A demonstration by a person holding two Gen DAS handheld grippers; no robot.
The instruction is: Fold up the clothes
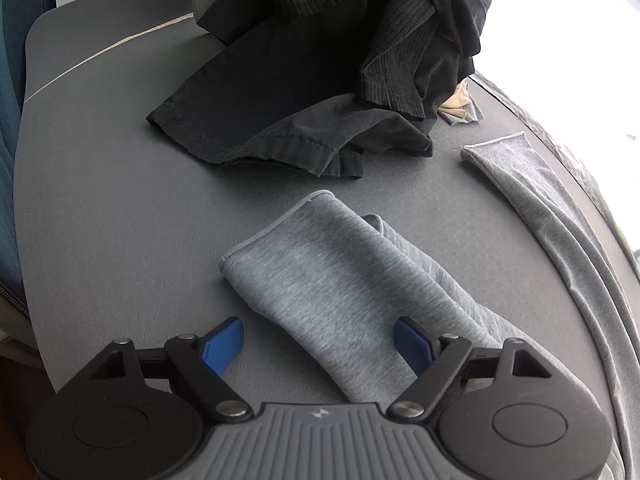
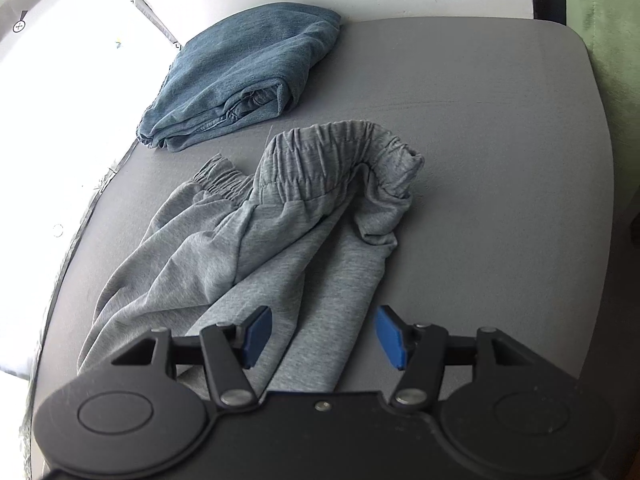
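The left hand-held gripper, jaws wide and empty, straddles the grey knit trouser leg, which runs straight ahead; the right hand-held gripper, half-open, hovers likewise toward the gathered waistband.

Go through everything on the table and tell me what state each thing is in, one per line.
Grey sweatpants: unfolded, rumpled, waistband bunched up.
Grey leg end: flat on the table, between the left tongs' blue pads.
Blue denim garment: folded, at the table's far edge.
Black clothes pile: heaped, unfolded.
Left tongs: open.
Right tongs: open, over the grey fabric.
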